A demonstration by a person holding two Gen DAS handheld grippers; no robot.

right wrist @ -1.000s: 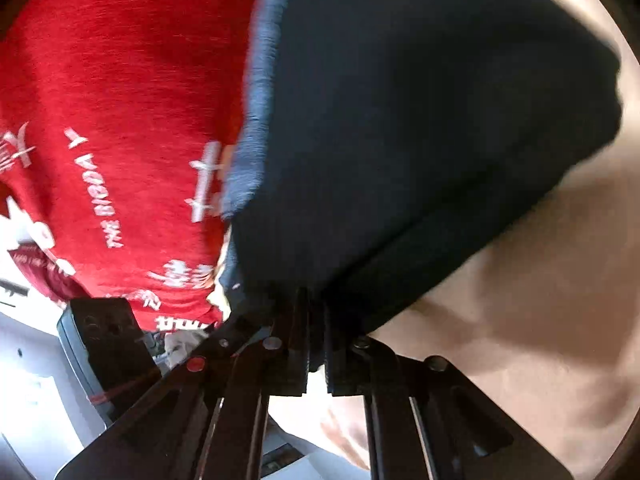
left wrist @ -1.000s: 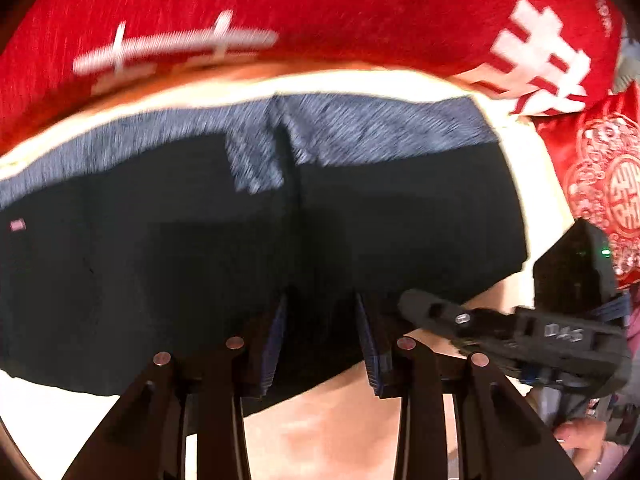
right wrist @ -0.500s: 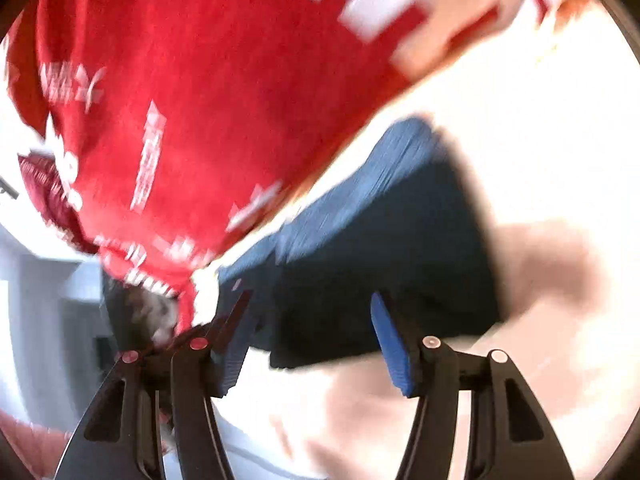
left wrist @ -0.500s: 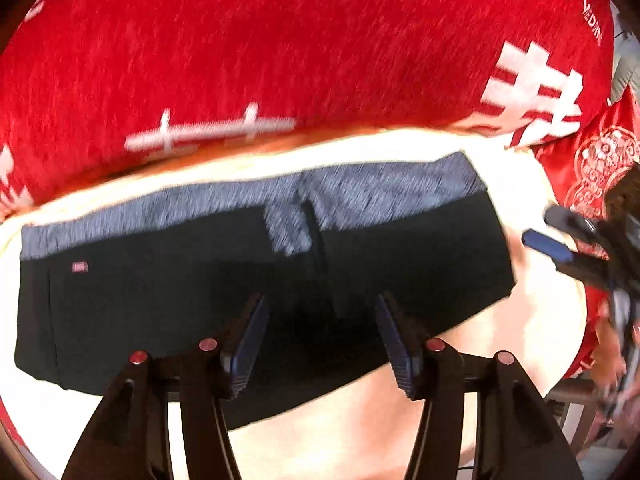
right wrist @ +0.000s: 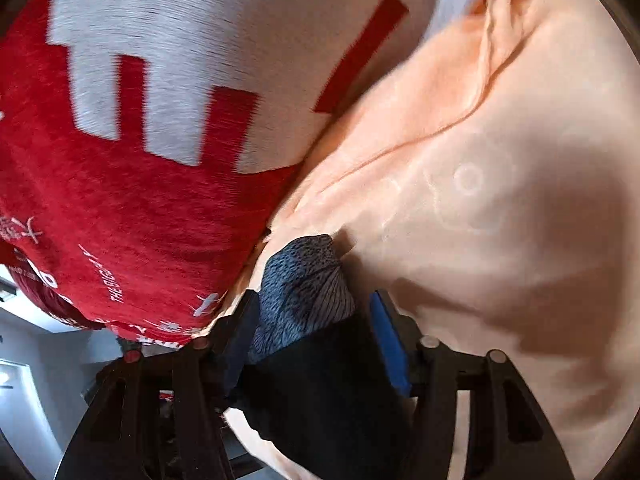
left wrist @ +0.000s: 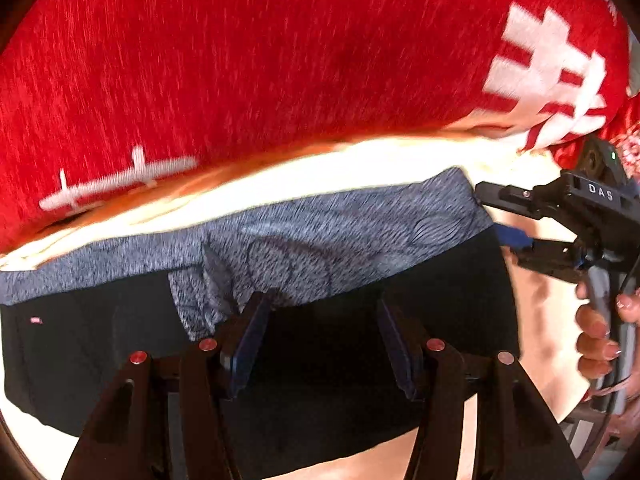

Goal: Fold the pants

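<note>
Black pants [left wrist: 352,344] with a heathered grey waistband [left wrist: 320,240] lie folded into a wide, flat band across a pale peach sheet [right wrist: 500,208], their waistband edge running along the far side just short of a red blanket [left wrist: 280,60] printed with white characters. From the left wrist view, the left gripper [left wrist: 324,336] hangs above the middle of the folded pants with its jaws parted and nothing between the blue pads; its jaws have just been opening, and the cloth below lies free of them. At the right end of the band, the right gripper [left wrist: 500,216] reaches in, held by a hand [left wrist: 600,336] on its grip. Its jaws straddle the waistband corner: in the right wrist view the grey corner [right wrist: 304,288] sits between the two pads with a gap showing on the blue pad's side. Those jaws have just been closing, yet they do not press the fabric.
</note>
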